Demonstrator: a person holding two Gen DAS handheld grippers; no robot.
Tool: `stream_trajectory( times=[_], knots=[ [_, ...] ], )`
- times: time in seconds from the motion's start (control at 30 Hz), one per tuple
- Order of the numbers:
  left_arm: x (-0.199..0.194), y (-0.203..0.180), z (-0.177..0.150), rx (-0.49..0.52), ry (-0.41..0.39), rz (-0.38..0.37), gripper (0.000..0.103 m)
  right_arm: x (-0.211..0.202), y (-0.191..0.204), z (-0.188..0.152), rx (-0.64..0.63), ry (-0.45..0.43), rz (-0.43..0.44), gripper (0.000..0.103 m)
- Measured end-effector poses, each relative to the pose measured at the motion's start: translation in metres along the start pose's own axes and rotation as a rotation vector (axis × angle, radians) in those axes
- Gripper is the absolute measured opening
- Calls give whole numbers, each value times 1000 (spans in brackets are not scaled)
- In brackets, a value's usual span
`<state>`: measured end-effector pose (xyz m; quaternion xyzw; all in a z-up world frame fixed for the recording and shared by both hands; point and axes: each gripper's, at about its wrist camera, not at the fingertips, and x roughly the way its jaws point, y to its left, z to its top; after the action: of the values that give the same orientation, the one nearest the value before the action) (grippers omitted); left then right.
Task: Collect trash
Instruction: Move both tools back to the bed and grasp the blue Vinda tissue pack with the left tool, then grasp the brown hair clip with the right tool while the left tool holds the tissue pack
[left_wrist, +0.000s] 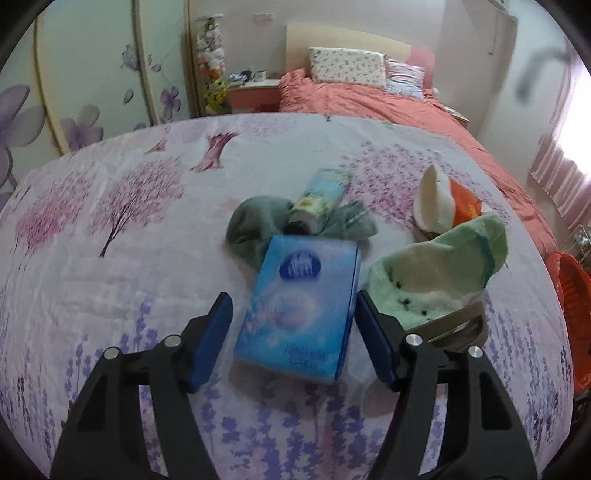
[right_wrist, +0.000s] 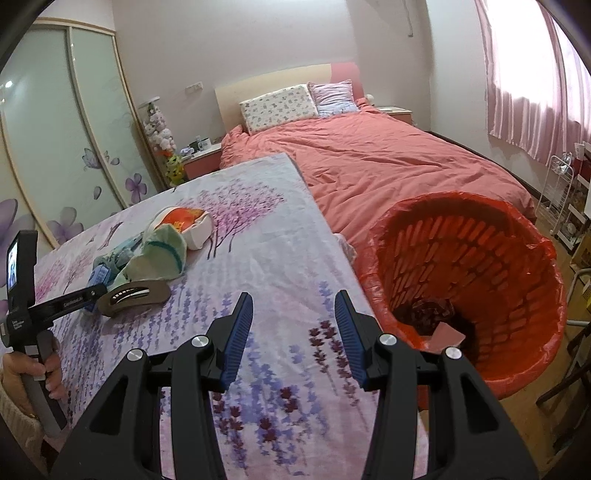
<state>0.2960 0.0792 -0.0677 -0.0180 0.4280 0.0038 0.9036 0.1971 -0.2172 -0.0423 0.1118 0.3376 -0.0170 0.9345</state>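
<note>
Blue tissue pack (left_wrist: 301, 306) lies between spread left tongs (left_wrist: 293, 341) — pads untouched.

The blue tissue pack (left_wrist: 299, 310) hides part of the grey cloth (left_wrist: 251, 225).

We see the surface (left_wrist: 110, 295) draped in a pale cloth printed with pink trees and purple flowers. On it lie a blue tissue pack (left_wrist: 301, 314), a grey-green cloth (left_wrist: 251, 225), a light green sock (left_wrist: 439, 273), a brown hair clip (right_wrist: 135, 295) and an orange-and-white wrapper (right_wrist: 184, 221)
</note>
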Motion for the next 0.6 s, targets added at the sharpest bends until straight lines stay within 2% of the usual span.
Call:
stream_trajectory(
  times=[0.1,0.2,0.37,0.47,0.6],
  knots=[
    [5,-5,4,17,3,6,63,0,3,-1,-5,5,-1,47],
    [12,0,3,0,25,-31,58,1,5,0,-7,8,2,47],
    [6,11,-3,26,11,6,51,3,15,-1,-8,22,26,47],
    [3,38,-3,4,11,65,50,6,30,-3,-21,33,54,47],
    [0,88,-6,-74,16,126,50,17,64,-10,-47,69,116,47]
  ],
)
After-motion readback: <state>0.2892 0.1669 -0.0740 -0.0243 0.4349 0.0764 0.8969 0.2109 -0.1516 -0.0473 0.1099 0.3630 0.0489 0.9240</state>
